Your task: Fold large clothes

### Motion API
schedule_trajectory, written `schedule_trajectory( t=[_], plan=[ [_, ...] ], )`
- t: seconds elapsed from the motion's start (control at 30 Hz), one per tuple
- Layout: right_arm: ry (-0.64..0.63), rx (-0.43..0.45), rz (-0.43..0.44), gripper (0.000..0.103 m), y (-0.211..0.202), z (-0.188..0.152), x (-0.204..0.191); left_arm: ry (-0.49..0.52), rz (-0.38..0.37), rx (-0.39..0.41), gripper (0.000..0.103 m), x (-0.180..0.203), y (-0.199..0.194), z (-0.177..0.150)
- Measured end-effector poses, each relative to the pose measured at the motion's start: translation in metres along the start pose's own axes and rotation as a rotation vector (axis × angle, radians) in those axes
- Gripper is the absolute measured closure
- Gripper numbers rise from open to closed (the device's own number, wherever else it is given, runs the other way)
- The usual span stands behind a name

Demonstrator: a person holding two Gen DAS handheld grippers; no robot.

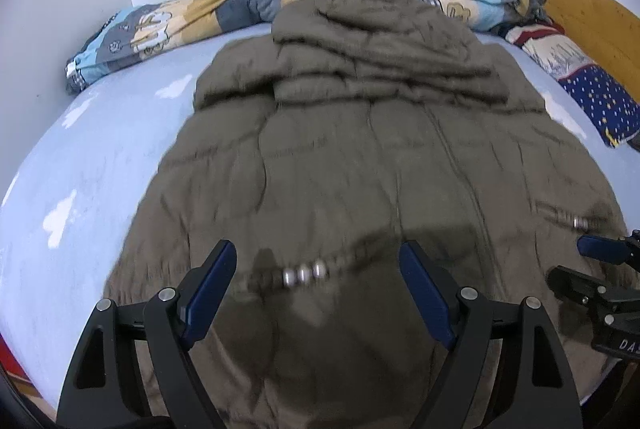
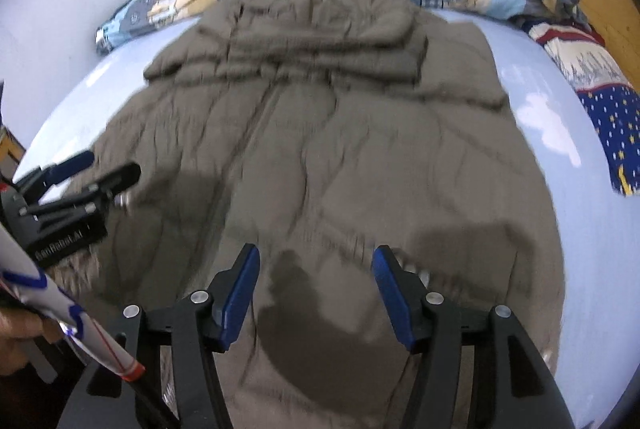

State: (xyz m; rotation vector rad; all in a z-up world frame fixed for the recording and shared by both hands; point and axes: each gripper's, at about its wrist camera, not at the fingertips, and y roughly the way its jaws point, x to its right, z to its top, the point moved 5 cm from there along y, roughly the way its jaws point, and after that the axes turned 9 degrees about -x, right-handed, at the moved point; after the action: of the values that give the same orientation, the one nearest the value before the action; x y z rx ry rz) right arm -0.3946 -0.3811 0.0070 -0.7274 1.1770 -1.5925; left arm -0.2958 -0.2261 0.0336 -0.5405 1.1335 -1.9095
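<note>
Below both sets of spread, empty fingers, the brown jacket [image 1: 360, 157] lies flat on the bed [image 1: 80, 157], so the left gripper [image 1: 318, 269] and right gripper [image 2: 316, 271] should each clamp one hem corner before lifting evenly toward the hood.

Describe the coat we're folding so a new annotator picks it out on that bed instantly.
Start at the light blue bed sheet that fills both wrist views. The olive-brown padded coat lies spread flat across its middle, hood toward the wall. Unlike the patchwork quilt bunched along the wall and the starry blue pillow at the right, it is one plain colour.
</note>
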Motion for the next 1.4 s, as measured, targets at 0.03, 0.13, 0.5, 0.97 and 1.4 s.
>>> schedule_trajectory(
  t=[0.03, 0.13, 0.5, 0.97, 1.4],
  plan=[
    [-0.003, -0.004, -0.002, 0.040, 0.001, -0.006, -0.001, 0.007, 0.010, -0.007, 0.020, 0.001, 0.001, -0.008],
    [-0.025, -0.005, -0.028, 0.039, 0.001, -0.024, -0.006, 0.021, 0.028, -0.031, 0.020, 0.002, 0.006, -0.025],
    [0.005, -0.022, -0.010, 0.032, -0.006, -0.071, -0.001, 0.047, 0.033, -0.050, 0.020, 0.001, -0.007, -0.068],
    [0.019, 0.006, 0.030, 0.023, -0.005, -0.088, -0.001, 0.009, 0.014, 0.001, 0.019, -0.002, -0.012, -0.098],
    [-0.017, 0.081, 0.069, 0.019, -0.012, -0.103, 0.001, 0.006, 0.009, 0.021, 0.015, -0.002, -0.010, -0.099]
  ],
)
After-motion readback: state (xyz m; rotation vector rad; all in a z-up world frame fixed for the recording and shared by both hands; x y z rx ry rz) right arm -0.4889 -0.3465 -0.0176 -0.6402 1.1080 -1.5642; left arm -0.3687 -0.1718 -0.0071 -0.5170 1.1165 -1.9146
